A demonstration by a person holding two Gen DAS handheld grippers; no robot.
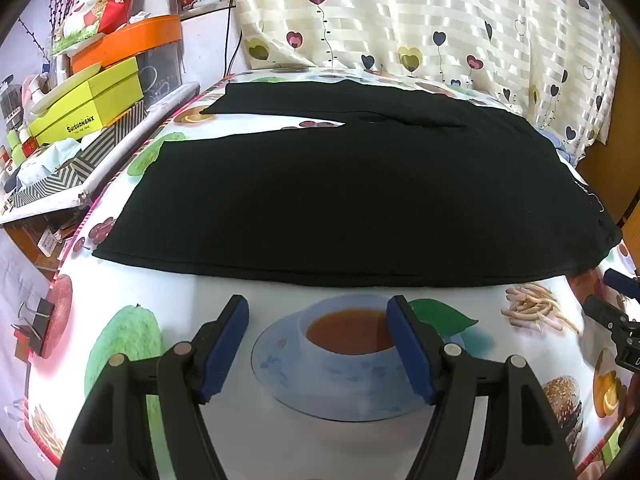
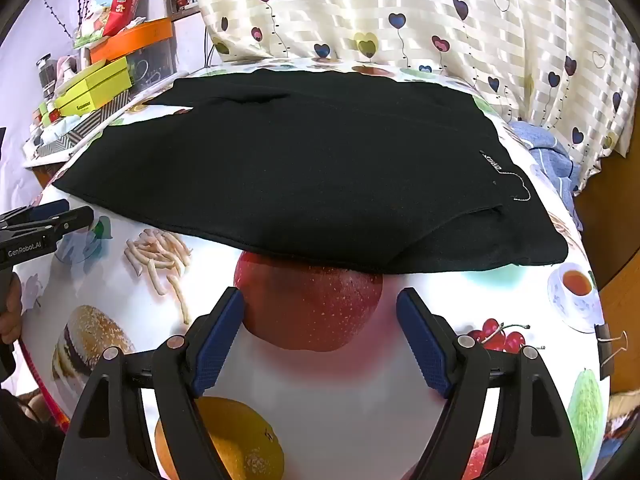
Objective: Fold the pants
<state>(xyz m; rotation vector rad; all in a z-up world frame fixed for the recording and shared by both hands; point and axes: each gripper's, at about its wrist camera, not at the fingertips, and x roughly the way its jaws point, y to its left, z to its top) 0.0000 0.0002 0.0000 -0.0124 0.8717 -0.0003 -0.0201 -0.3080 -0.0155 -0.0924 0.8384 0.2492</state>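
Black pants (image 1: 340, 200) lie flat across the table, legs running to the far left, waist at the right. In the right wrist view the pants (image 2: 300, 168) show a small white label and thread near the waist. My left gripper (image 1: 318, 304) is open and empty, just short of the pants' near edge, over a printed teacup. My right gripper (image 2: 320, 298) is open and empty, near the pants' front hem, over a printed apple. The left gripper (image 2: 60, 210) also shows at the left edge of the right wrist view.
The table wears a white oilcloth (image 1: 240, 420) printed with food pictures, clipped by binder clips (image 1: 32, 320). Stacked boxes (image 1: 88, 100) stand on a shelf at the left. A heart-print curtain (image 1: 440, 20) hangs behind. A blue cloth (image 2: 548, 152) lies at the far right.
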